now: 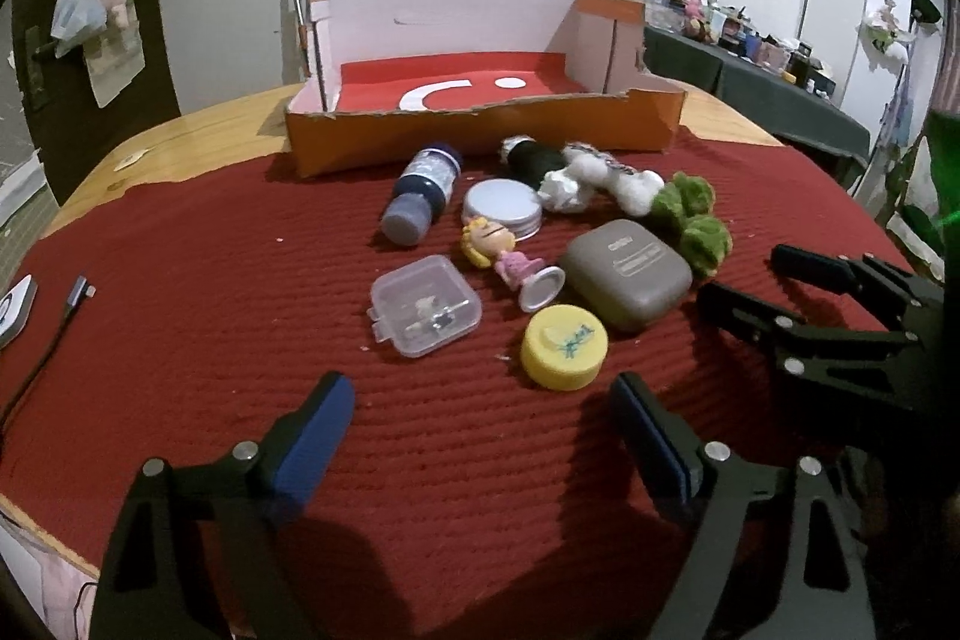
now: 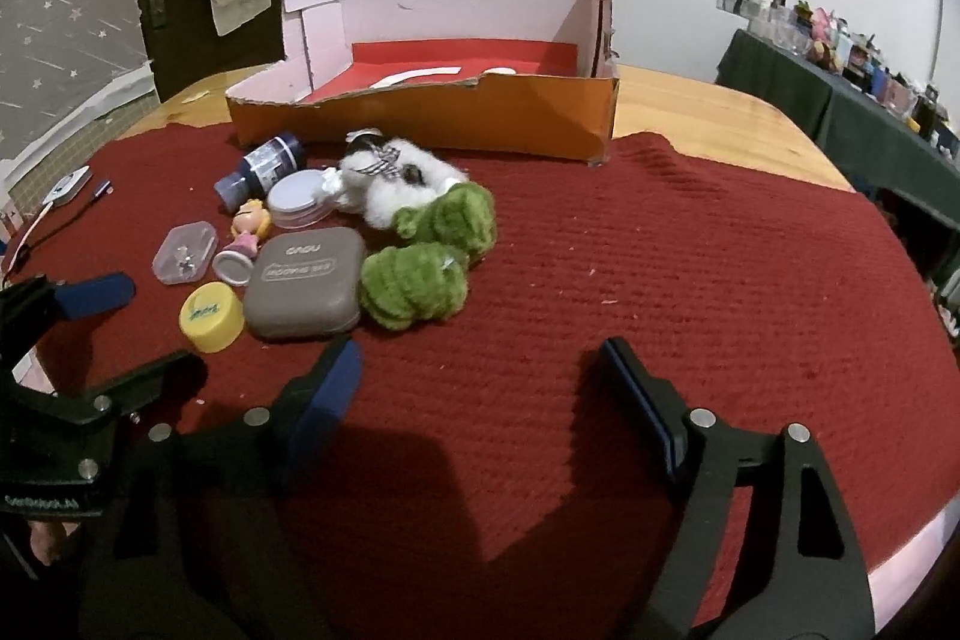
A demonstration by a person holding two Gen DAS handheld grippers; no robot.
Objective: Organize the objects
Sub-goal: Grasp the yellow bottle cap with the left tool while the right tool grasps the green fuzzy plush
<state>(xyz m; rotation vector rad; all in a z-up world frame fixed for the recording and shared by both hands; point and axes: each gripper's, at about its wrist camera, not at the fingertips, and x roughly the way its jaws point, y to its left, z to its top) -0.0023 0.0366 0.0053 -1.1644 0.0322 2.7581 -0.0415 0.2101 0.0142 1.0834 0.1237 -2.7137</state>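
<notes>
Objects for sorting lay in one tight heap on the red mat (image 1: 180,340) in front of the orange box (image 1: 480,130), which held none of them yet. I had my left tool (image 1: 480,430) spread wide and holding nothing, hovering over bare mat just short of the yellow cap (image 1: 563,347). My right tool (image 2: 474,394) was likewise spread and holding nothing, near the grey case (image 2: 306,283) and the green plush (image 2: 420,280).

My main worry was the crowding. The clear plastic case (image 1: 426,304), the doll figure (image 1: 504,256), the yellow cap and the grey case sat touching or just beside each other, so a wide tool coming down on one would likely shove its neighbour or pinch two at once. The doll lay on its side on a round base and the blue bottle (image 1: 423,193) lay on its side too; I judged either could roll off if nudged. The white plush (image 2: 396,190) and green plush looked entangled, though I could not tell from this distorted view whether they were joined.

Farther out, the silver tin (image 1: 503,208) was hemmed in by bottle, doll and plush. The box's torn front wall stood between the heap and its floor, so anything carried would need lifting clear of it. A cable (image 1: 42,358) lay at the mat's left edge, well apart, and the tabletop (image 1: 198,130) showed bare wood beside the box.
</notes>
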